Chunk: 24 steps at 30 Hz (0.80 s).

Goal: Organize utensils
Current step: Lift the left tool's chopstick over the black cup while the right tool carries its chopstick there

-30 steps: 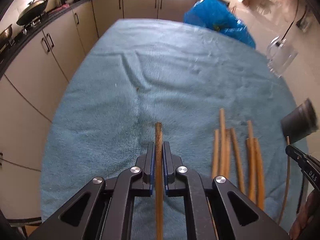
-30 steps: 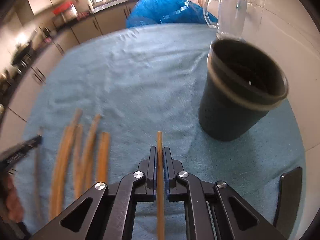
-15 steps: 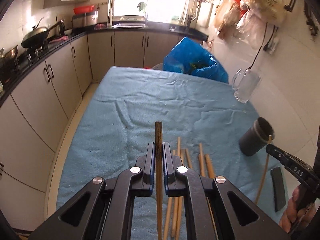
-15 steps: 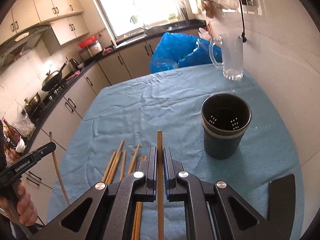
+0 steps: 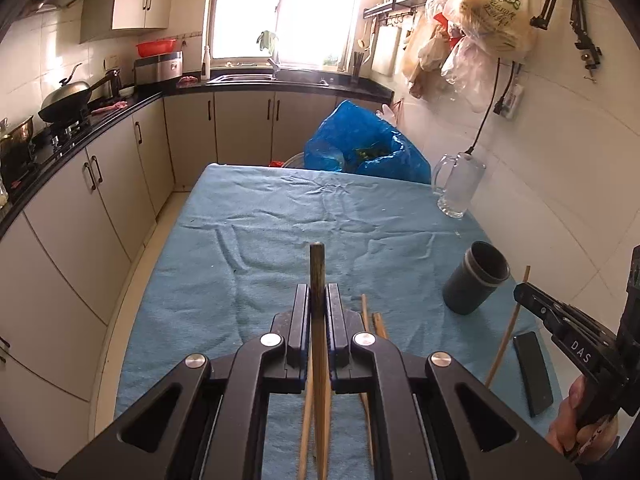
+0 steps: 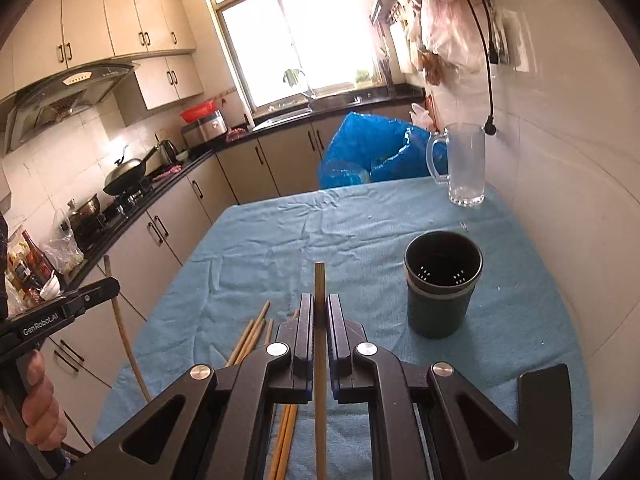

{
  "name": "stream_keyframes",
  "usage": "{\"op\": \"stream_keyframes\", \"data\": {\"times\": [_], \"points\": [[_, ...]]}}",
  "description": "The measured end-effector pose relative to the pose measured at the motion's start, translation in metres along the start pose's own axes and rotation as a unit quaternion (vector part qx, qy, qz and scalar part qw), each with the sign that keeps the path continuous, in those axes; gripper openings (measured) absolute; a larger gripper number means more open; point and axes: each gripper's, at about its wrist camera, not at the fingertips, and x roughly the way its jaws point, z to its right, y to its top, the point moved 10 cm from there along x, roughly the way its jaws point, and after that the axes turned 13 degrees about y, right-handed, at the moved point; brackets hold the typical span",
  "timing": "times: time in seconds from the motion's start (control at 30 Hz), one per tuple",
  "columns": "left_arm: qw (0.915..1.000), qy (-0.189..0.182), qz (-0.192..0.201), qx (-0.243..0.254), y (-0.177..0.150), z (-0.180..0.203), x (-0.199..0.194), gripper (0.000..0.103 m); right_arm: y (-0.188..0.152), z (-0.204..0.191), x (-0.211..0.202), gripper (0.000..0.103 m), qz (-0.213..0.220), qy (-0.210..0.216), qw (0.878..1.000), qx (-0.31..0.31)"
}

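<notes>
Above the blue-towelled desk [image 5: 280, 216], both grippers hang raised, each clamped tight on a single chopstick. The left gripper [image 5: 319, 312] pinches a darker chopstick [image 5: 318, 276] whose tip pokes out past the fingers toward 12 o'clock. The right gripper [image 6: 319, 316] pinches a paler chopstick [image 6: 319, 284] the same way; in the left wrist view that gripper shows at 3 o'clock with its stick slanting down below the fingers.

Loose chopsticks [image 6: 256, 330] lie on the towel beneath the grippers, fanned side by side, partly hidden by the gripper bodies. From the right wrist view the dark utensil holder [image 6: 442, 284] stands upright at about 2 o'clock, with drain holes visible in its bottom. Further off at 1 o'clock stands a clear glass mug [image 6: 464, 164], near the wall, and a blue plastic bag [image 6: 372, 148] bulges behind the desk's far edge. A black phone [image 5: 534, 372] lies flat at the desk's right edge, near the holder.
</notes>
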Motion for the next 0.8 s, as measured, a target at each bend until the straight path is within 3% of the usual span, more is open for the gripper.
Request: {"op": "stream_keyframes", "data": {"times": [0.8], "points": [[0.999,-0.032,0.023,0.018,0.021,0.052,-0.013,0.007,0.021,-0.001,-0.041,0.006,0.052,0.0,0.998,-0.021]]}}
